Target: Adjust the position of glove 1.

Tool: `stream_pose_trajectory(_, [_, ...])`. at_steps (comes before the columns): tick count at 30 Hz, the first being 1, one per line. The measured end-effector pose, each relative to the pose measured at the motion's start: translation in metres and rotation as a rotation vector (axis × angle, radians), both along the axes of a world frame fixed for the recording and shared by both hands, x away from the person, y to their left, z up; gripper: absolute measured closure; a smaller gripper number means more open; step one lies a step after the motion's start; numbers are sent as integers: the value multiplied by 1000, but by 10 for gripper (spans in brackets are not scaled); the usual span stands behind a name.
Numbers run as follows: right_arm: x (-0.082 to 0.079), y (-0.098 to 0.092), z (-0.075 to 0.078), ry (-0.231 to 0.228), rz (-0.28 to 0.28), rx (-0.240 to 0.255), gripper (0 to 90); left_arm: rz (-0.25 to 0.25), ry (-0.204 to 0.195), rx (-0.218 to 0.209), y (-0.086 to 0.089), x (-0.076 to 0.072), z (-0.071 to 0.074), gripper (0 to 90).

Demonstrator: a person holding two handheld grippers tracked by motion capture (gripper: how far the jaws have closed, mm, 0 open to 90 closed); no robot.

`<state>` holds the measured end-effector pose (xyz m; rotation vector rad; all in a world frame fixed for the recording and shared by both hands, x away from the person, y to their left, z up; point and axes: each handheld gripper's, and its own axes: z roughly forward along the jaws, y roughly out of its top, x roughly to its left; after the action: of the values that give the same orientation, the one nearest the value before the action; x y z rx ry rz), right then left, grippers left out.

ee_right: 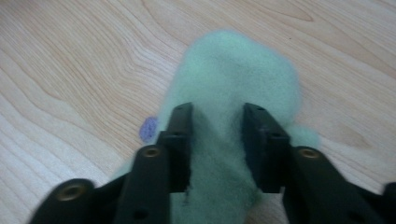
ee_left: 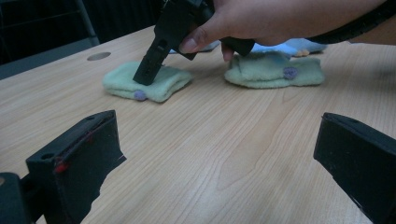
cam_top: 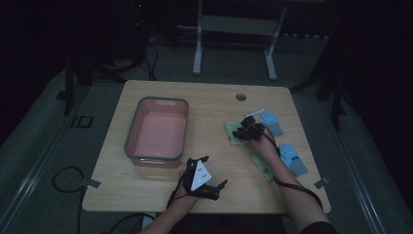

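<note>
Right gripper view: right gripper [ee_right: 217, 140] pinches a ridge of the pale green sock [ee_right: 233, 79] lying right of centre on the tabletop [ee_right: 70, 70]. Soft, light and limp, it is best bunched mid-body. Left gripper [ee_left: 210, 154] stands released.

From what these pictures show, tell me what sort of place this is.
Probably a dim recording lab or workshop, not a home. A lone wooden table stands on grey carpet with cables trailing over the floor, a metal stand frame stands behind it, and a pink bin and fleecy green socks are laid out for handling.
</note>
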<state>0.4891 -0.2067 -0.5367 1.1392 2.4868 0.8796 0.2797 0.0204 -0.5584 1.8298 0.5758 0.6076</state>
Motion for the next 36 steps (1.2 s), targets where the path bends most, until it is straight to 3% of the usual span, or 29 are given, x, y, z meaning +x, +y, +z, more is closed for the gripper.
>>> stream_pose_trajectory(3, [0,0,0,19,-21,23,799,2,-7,6,-1,-1,0,6])
stream_pose_trajectory(4, [1,-1,4,61,-54,52,836,3,-9,7,-1,-1,0,7])
stream_pose_trajectory(6, [0,0,8,56,-57,41,840,3,-9,6,-1,-1,0,7])
stream_pose_trajectory(11, [-30,1,55,-14,-75,88,844,8,-3,-3,0,0,0,7])
stream_pose_trajectory(12, [-30,1,55,-14,-75,88,844,8,-3,-3,0,0,0,7])
stream_pose_trajectory(14, [-51,5,80,-74,-72,83,843,13,-9,3,0,-1,0,7])
stream_pose_trajectory(17, [-71,8,94,-107,-70,90,843,14,-11,4,-1,-1,0,7])
stream_pose_trajectory(24, [-102,11,95,-123,-106,102,843,15,-13,6,-1,-1,0,7])
stream_pose_trajectory(30, [-127,18,76,-113,-155,103,843,17,-12,3,0,-1,0,7])
stream_pose_trajectory(36, [-132,25,55,-76,-163,94,843,14,-13,6,0,-1,0,7])
